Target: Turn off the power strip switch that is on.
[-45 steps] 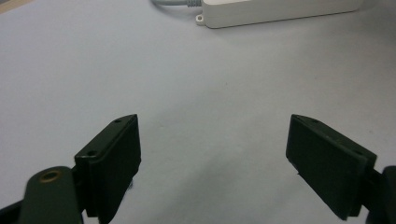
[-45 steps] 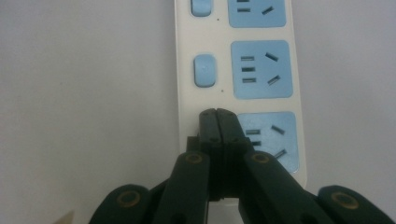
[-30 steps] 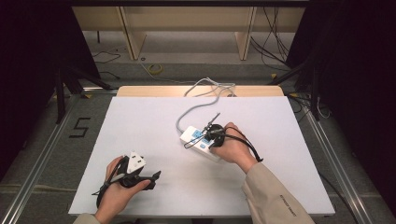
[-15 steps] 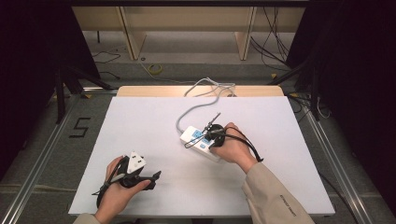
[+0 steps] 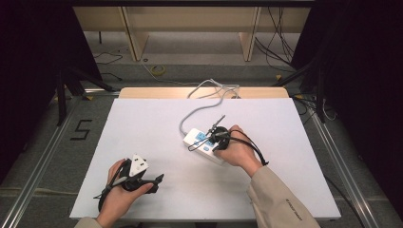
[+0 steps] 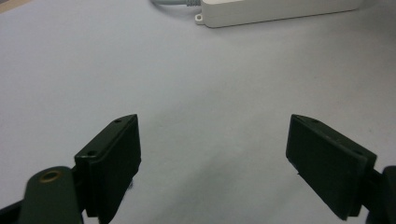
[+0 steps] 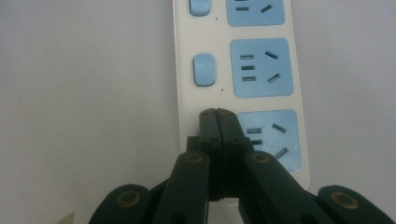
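A white power strip (image 5: 198, 139) with blue sockets lies near the middle of the white table, its grey cable (image 5: 209, 92) running off the far edge. My right gripper (image 5: 216, 137) is over the strip, jaws shut with nothing between them. In the right gripper view its tips (image 7: 217, 113) sit on the strip (image 7: 261, 70) in the column of blue switches (image 7: 204, 70), beside the nearest socket (image 7: 268, 137). My left gripper (image 5: 154, 182) rests low at the front left, open and empty. In the left gripper view its jaws (image 6: 215, 121) stand wide apart, with the strip (image 6: 280, 11) far ahead.
The white table top (image 5: 142, 123) has a wooden strip (image 5: 142, 92) along its far edge. Metal rails (image 5: 43, 156) run along both sides on the floor, where a "5" marker (image 5: 81, 129) lies at the left. Wooden shelf legs (image 5: 135, 35) stand beyond the table.
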A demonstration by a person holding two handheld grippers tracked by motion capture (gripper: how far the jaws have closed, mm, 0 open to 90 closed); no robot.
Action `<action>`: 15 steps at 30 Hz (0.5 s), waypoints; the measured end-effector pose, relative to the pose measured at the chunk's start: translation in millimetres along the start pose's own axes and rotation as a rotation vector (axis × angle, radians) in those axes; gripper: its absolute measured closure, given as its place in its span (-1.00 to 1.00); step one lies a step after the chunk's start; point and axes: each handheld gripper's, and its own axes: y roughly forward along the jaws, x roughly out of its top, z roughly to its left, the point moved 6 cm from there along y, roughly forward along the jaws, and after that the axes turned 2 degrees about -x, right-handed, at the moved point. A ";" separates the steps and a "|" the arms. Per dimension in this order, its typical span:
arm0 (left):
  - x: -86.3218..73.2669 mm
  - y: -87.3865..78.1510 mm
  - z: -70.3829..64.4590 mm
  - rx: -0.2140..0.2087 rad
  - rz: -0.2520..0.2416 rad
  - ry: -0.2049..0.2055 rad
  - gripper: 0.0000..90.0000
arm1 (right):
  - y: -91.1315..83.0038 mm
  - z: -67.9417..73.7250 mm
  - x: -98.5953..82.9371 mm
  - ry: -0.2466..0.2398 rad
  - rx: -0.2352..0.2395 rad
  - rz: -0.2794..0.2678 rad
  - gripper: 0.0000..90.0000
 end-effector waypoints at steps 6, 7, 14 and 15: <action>-0.9 -0.8 1.0 0.001 -0.001 -0.007 -0.60 | -9.0 1.0 0.1 0.031 0.006 -0.074 1.00; -1.2 -0.7 1.4 0.001 -0.001 -0.007 -0.60 | -12.2 0.6 -1.4 0.037 0.008 -0.099 1.00; -2.7 -1.9 2.3 0.005 0.000 -0.009 -0.60 | -35.1 -9.7 -38.4 0.105 0.002 -0.259 0.64; -2.9 -2.0 2.4 0.006 0.000 -0.011 -0.60 | -37.7 -11.0 -47.4 0.118 0.002 -0.274 0.60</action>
